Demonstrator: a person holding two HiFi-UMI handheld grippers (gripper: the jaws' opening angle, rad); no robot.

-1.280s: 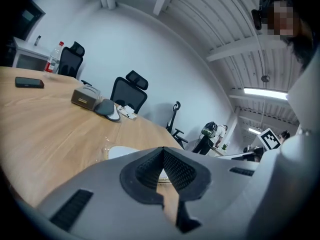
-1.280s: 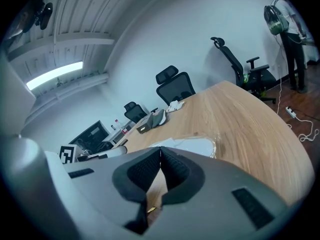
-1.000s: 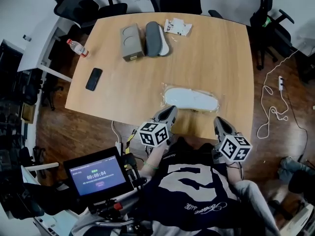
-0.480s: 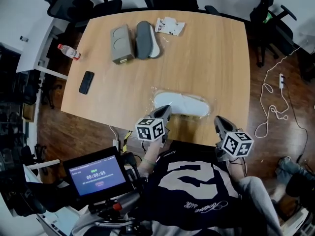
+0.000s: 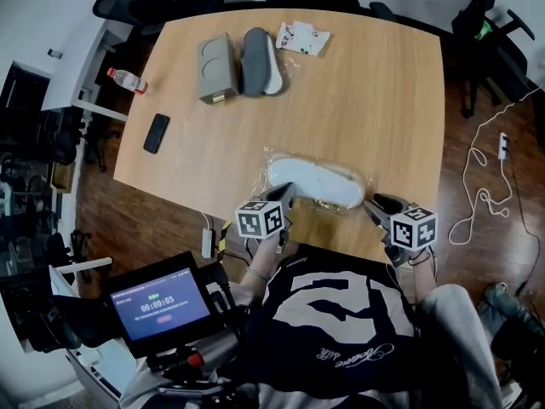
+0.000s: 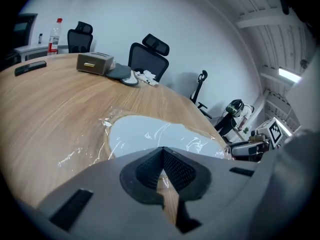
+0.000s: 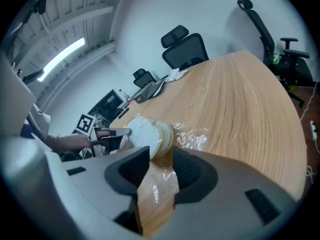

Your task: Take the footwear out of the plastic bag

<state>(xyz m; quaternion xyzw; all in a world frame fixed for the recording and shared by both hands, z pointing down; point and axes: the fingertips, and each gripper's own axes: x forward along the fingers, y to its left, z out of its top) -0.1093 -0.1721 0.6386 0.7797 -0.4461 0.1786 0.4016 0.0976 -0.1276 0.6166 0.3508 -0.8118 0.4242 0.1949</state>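
Locating two grippers at the near edge of the table (image 5: 375, 100), flanking one bagged slipper (image 5: 315, 181).
Find left gripper (image 5: 289, 191) angled in at the left end of the plastic bag (image 5: 271, 157), jaws together on nothing visible. Find right gripper (image 5: 375, 201) at the right end, jaws opening, bag plastic between, unpressed. Count along far edge: one box (image 5: 215, 68), one second slipper (image 5: 258, 62), one packet (image 5: 303, 38); near left edge, one phone (image 5: 157, 133).

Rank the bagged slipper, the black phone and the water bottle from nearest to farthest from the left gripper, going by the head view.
1. Bagged slipper: just in front of the left gripper, at the near edge of the table.
2. Black phone: on the table's left side, well farther out.
3. Water bottle: past the table's left edge, farthest.
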